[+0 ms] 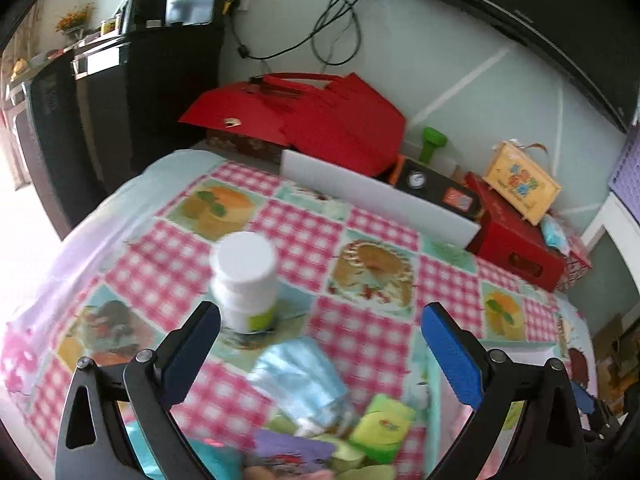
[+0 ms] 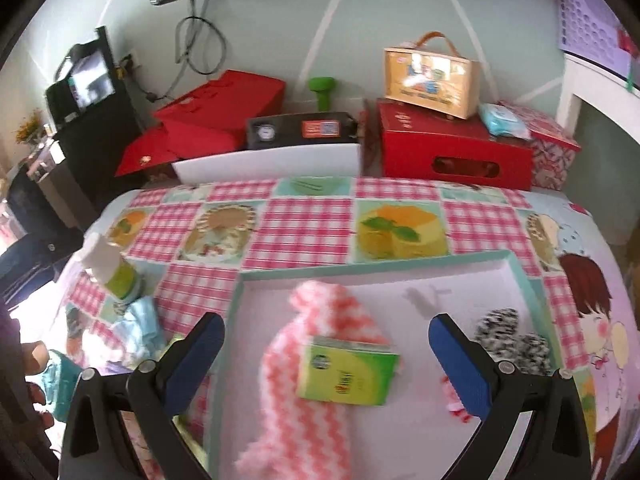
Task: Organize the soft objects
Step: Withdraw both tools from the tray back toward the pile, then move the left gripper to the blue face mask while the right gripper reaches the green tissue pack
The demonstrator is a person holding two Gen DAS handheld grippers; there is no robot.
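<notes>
Both grippers hang spread wide, empty: right gripper (image 2: 326,344) over the green packet (image 2: 347,374) (label too blurry to read) on a pink-white cloth (image 2: 308,412) in the tray (image 2: 520,276). Left gripper (image 1: 320,336) faces a white bottle (image 1: 245,280).

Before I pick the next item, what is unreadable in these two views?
- Left wrist view: the pile of soft items is motion-blurred and cut off by the bottom edge.
- Left wrist view: the white bottle label is blurred.
- Right wrist view: the pink-and-white knit runs past the bottom edge, partly under the green packet.
</notes>
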